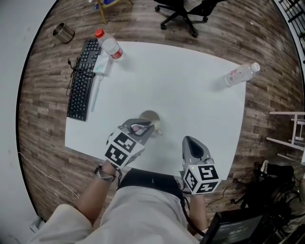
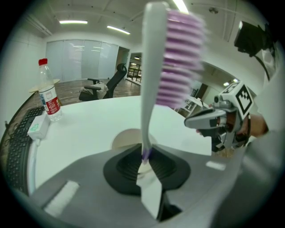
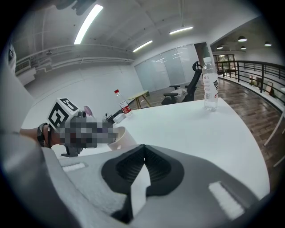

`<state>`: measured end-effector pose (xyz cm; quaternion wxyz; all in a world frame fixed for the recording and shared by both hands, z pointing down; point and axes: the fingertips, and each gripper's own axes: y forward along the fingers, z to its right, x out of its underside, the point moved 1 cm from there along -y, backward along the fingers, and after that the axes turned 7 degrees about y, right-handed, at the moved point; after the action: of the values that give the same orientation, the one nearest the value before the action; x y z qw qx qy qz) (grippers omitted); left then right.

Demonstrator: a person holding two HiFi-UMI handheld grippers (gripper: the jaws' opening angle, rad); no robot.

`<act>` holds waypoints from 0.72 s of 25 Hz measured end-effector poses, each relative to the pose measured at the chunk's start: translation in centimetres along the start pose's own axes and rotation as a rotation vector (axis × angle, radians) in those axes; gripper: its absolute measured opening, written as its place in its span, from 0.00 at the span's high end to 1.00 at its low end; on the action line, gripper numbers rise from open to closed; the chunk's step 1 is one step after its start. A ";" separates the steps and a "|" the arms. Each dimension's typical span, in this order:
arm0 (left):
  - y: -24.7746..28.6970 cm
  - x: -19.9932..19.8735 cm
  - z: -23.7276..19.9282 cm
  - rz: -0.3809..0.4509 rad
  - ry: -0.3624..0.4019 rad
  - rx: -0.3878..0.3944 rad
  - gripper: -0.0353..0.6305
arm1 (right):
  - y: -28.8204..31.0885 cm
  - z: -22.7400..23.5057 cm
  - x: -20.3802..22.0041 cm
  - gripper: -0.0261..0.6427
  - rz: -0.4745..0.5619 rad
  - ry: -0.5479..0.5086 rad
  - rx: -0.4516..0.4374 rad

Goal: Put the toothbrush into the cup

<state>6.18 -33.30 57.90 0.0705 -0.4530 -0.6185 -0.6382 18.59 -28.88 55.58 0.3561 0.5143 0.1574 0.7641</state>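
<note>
My left gripper (image 1: 145, 127) is shut on the handle of a white toothbrush (image 2: 153, 75) with purple bristles. The brush stands nearly upright between the pads, head up. Just beyond the jaws a pale cup (image 2: 127, 139) stands on the white table (image 1: 190, 90); the same cup (image 1: 151, 117) shows past the gripper's tip in the head view. My right gripper (image 1: 189, 140) rests near the table's front edge, to the right of the cup, its jaws shut with nothing between them. In the right gripper view the cup (image 3: 124, 136) stands beside the left gripper's marker cube (image 3: 67, 118).
A black keyboard (image 1: 82, 78), a white box (image 1: 101, 66) and a red-capped bottle (image 1: 108, 45) lie at the table's far left. A clear bottle (image 1: 242, 73) lies at the far right corner. A metal can (image 1: 63, 32) and an office chair (image 1: 183, 12) stand on the wooden floor.
</note>
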 end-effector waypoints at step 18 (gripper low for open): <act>0.0 0.0 0.5 -0.025 0.048 0.031 0.86 | 0.2 0.0 -0.1 0.96 0.001 0.001 0.000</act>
<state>6.42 -32.88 57.85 0.0841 -0.4287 -0.6321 -0.6400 18.56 -29.08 55.60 0.3555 0.5138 0.1575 0.7647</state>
